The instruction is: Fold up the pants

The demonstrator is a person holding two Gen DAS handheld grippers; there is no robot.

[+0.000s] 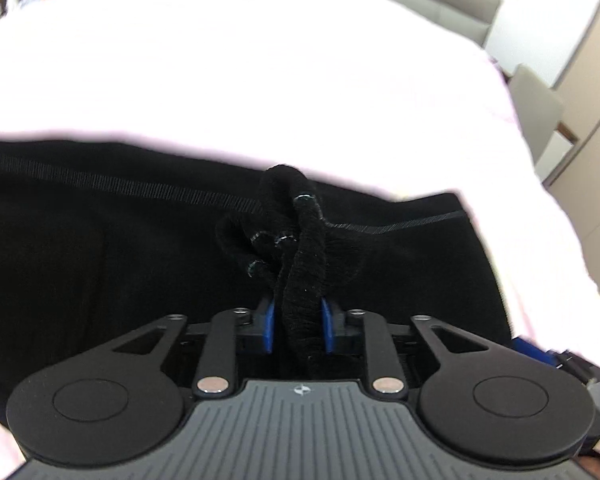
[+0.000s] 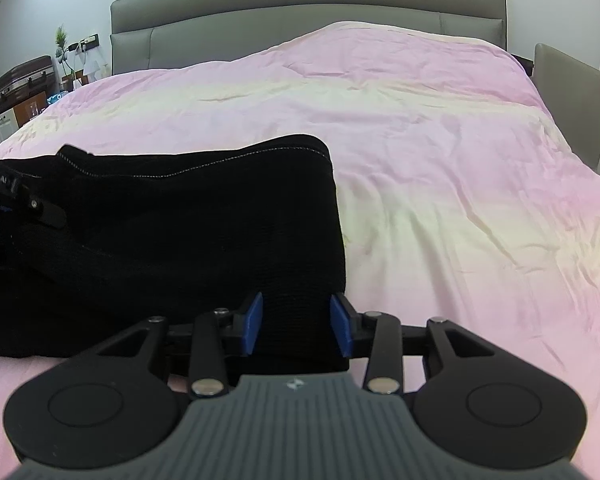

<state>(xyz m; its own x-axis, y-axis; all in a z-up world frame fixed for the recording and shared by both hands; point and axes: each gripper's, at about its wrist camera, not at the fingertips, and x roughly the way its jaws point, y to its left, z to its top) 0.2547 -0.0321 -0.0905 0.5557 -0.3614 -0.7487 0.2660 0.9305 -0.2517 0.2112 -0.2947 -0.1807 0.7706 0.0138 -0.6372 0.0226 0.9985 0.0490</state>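
Observation:
Black pants [image 1: 100,264] lie on a pink bed sheet [image 1: 260,80], waistband away from me. In the left wrist view my left gripper [image 1: 298,324] is shut on the thick black drawstring [image 1: 306,264], which bunches up in loops in front of the blue pads. In the right wrist view my right gripper [image 2: 298,328] straddles the near right corner of the pants [image 2: 180,232]; black fabric lies between the blue pads [image 2: 342,328], which stand somewhat apart. The left gripper [image 2: 24,200] shows at that view's left edge on the pants.
A grey padded headboard [image 2: 300,4] stands at the far end of the bed. A nightstand with a plant, a case and small items [image 2: 32,84] is at the far left. A grey chair [image 2: 568,96] stands at the bed's right side. The sheet [image 2: 460,180] stretches right of the pants.

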